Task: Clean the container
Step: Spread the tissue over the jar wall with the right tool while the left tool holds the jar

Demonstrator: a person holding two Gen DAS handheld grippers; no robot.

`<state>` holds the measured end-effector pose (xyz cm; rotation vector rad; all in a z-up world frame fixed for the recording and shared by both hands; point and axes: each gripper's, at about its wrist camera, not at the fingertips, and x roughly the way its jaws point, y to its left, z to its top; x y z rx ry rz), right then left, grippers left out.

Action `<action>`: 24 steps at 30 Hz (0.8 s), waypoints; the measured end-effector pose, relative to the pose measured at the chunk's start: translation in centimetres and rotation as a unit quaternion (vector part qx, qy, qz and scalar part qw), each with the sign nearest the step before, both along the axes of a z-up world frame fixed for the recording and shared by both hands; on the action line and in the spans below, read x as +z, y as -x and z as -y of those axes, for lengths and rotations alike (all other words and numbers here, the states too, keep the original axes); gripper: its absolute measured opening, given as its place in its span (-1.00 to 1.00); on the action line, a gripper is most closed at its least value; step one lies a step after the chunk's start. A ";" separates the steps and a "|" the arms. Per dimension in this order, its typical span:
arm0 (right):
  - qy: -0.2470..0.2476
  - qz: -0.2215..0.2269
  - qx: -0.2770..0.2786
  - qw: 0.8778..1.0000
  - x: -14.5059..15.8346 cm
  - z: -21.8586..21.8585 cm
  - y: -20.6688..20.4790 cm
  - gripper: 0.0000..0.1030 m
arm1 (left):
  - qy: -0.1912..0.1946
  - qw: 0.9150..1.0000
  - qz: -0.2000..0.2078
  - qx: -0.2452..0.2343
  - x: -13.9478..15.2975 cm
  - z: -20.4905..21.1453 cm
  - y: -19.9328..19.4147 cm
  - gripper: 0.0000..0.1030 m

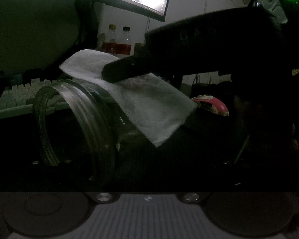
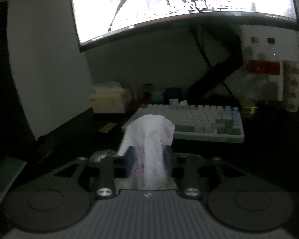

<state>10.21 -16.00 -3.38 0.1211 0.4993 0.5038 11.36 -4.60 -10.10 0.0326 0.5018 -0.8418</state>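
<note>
On the dark desk, one jar [image 1: 73,123], one tissue [image 1: 149,107] between the right claw's [image 2: 148,159] spread fingers.

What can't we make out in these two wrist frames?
- Left gripper fingers: left wrist view, lost in darkness; grip on the glass jar unclear.
- Jar bottom: same view, covered by the white tissue and the right gripper.
- Jar: absent from the right wrist view.
- Right gripper's pads: right wrist view, draped by tissue, blurred.

Lit monitor [image 2: 189,4] above pale keyboard [image 2: 199,121]; two capped bottles [image 1: 119,41] behind; pink-red packet [image 1: 213,105] on desk.
</note>
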 end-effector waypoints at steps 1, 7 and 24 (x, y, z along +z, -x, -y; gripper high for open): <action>0.001 0.004 0.003 1.000 -0.1 -0.1 0.2 0.05 | 0.001 1.000 0.000 -0.001 0.0 0.0 0.0 1.00; -0.002 0.006 0.008 1.000 -0.2 -0.2 0.3 0.27 | 0.001 1.000 0.000 -0.002 0.0 -0.2 -0.1 1.00; 0.020 0.035 -0.014 0.999 1.9 0.4 0.1 0.93 | 0.000 1.000 0.000 -0.007 0.1 -0.7 -0.7 1.00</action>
